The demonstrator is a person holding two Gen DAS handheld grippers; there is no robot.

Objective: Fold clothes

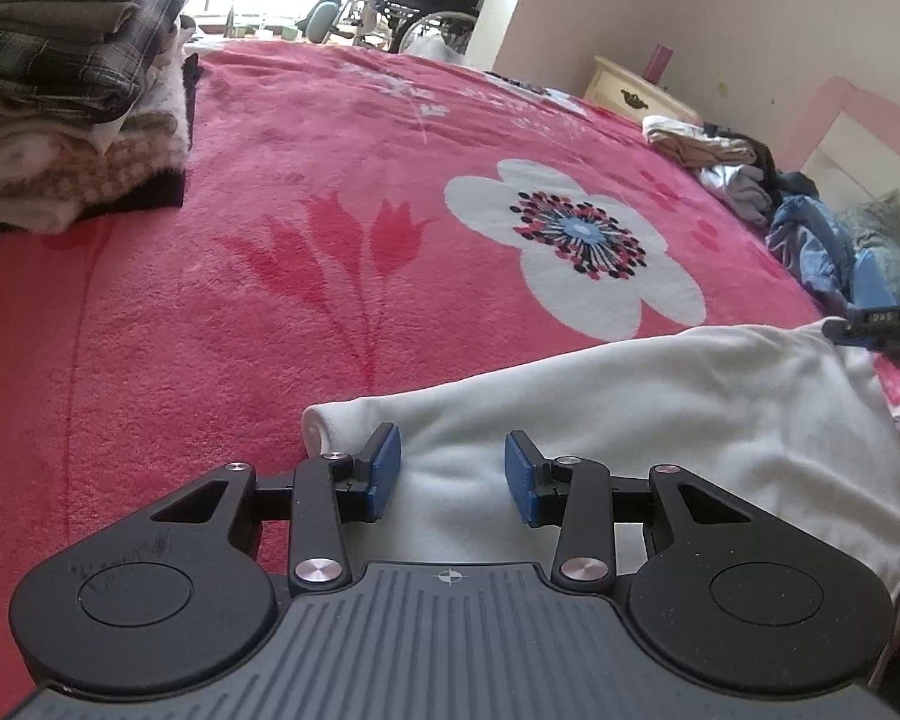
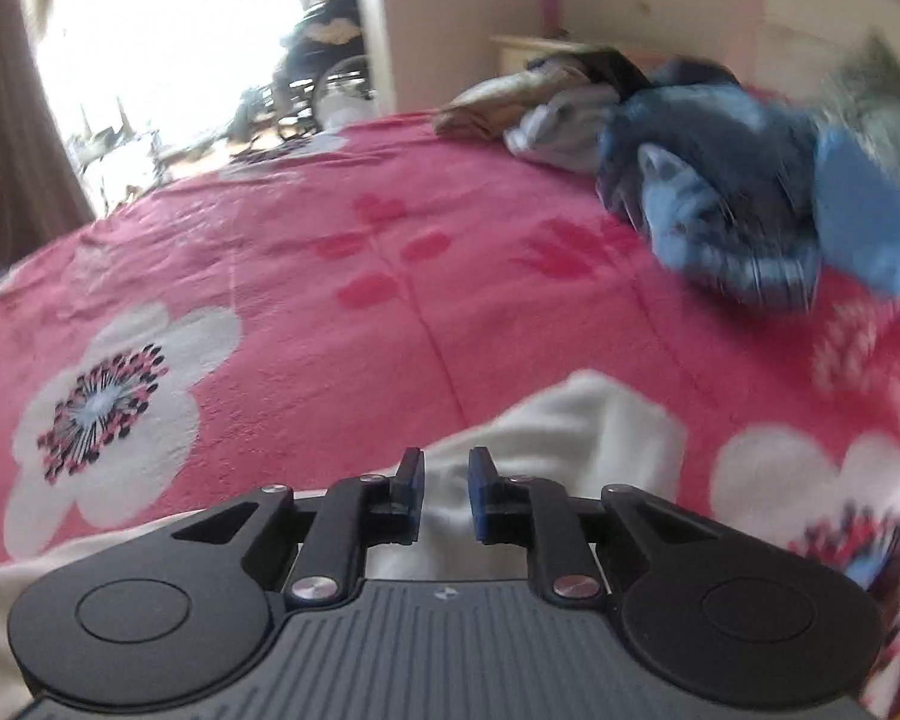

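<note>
A white fleece garment (image 1: 660, 420) lies on the pink flowered blanket (image 1: 330, 240) at the near edge of the bed. My left gripper (image 1: 453, 474) is open just above the garment's left end, its blue pads on either side of the cloth, holding nothing. My right gripper (image 2: 447, 492) is open with a narrower gap over the garment's right end (image 2: 570, 420); it also shows at the far right of the left wrist view (image 1: 882, 330). The right wrist view is blurred by motion.
A stack of folded clothes (image 1: 72, 78) stands at the far left of the bed. A heap of unfolded clothes (image 2: 720, 180) lies at the far right near a pillow. A nightstand (image 1: 636, 90) and a wheelchair (image 1: 432, 6) are beyond the bed.
</note>
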